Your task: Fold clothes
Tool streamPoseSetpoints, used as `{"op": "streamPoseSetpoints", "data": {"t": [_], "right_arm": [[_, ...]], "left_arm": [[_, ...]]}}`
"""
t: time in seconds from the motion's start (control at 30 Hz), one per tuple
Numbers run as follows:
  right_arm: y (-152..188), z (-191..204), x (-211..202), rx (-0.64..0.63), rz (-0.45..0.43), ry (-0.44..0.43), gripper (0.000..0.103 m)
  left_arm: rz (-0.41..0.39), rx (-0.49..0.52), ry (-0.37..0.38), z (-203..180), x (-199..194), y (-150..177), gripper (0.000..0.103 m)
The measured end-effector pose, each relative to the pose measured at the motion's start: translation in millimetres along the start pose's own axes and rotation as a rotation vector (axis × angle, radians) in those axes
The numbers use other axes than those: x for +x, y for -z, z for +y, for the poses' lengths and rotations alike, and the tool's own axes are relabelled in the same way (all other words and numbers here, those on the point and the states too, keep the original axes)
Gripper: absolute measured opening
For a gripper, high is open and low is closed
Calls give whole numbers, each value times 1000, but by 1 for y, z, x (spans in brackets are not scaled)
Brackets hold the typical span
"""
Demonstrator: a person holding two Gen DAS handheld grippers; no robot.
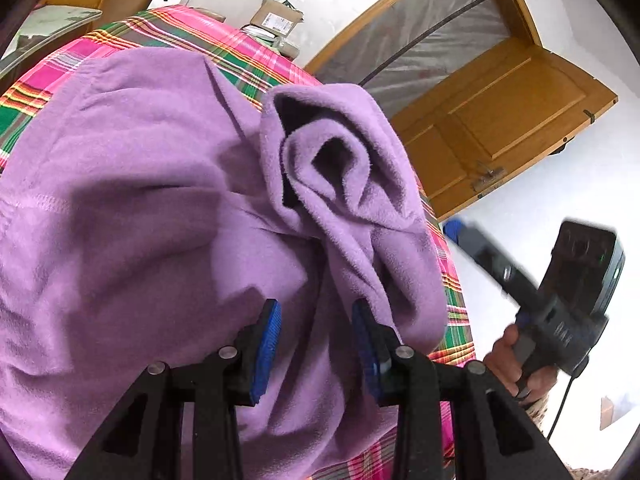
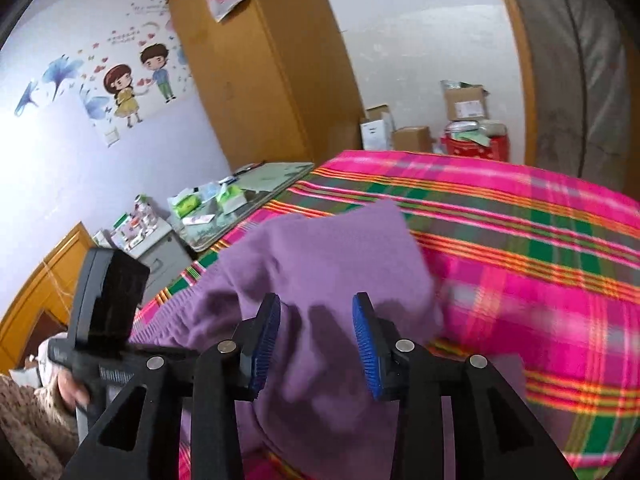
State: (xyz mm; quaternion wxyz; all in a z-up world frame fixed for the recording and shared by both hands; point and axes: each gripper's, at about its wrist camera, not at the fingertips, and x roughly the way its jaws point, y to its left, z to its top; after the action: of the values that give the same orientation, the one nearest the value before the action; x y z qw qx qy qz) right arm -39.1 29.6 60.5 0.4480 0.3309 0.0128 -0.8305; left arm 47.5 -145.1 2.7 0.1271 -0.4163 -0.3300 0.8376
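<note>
A purple fleece garment [image 1: 140, 200] lies bunched on a bed with a pink, green and orange plaid cover [image 1: 180, 32]. A rolled sleeve or leg opening [image 1: 332, 152] stands up at its right side. My left gripper [image 1: 318, 312] hovers open just over the fleece, blue pads apart, nothing pinched. In the right wrist view the same purple garment [image 2: 320, 256] sits on the plaid cover [image 2: 520, 240], and my right gripper [image 2: 316, 308] is open above its near part. A hand holds the right gripper's body [image 1: 560, 304] at the bed's edge; the left gripper's body [image 2: 108, 320] shows at lower left.
A wooden door [image 1: 500, 120] stands open beyond the bed. Cardboard boxes [image 2: 464, 104] sit on the floor by the far wall. A side table with packets and boxes [image 2: 224, 204] stands beside the bed, next to a tall wooden wardrobe [image 2: 260, 72].
</note>
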Motion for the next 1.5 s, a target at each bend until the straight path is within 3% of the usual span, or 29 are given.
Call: {"op": "streamPoseSetpoints", "data": {"t": [0.07, 0.17, 0.43, 0.6, 0.8, 1.0, 1.33, 1.5], "right_arm": [[13, -7, -11, 1, 6, 9, 41], [36, -13, -21, -11, 44, 8, 57], [74, -13, -17, -38, 113, 11, 57], [71, -11, -9, -46, 111, -2, 22], [69, -4, -5, -83, 130, -28, 6], [65, -16, -26, -34, 68, -74, 5], [59, -45, -73, 56, -29, -50, 4], [59, -55, -96, 86, -77, 41, 4]], "left_arm": [[-7, 2, 3, 0, -1, -2, 37], [-19, 1, 6, -1, -5, -5, 37], [-38, 26, 18, -20, 10, -20, 37], [-20, 37, 6, -23, 16, -17, 37], [-4, 49, -1, -26, 15, -16, 37], [0, 67, -26, -31, 23, -21, 37], [-28, 50, -62, -33, 31, -33, 37], [-45, 58, -64, -36, 30, -34, 37]]}}
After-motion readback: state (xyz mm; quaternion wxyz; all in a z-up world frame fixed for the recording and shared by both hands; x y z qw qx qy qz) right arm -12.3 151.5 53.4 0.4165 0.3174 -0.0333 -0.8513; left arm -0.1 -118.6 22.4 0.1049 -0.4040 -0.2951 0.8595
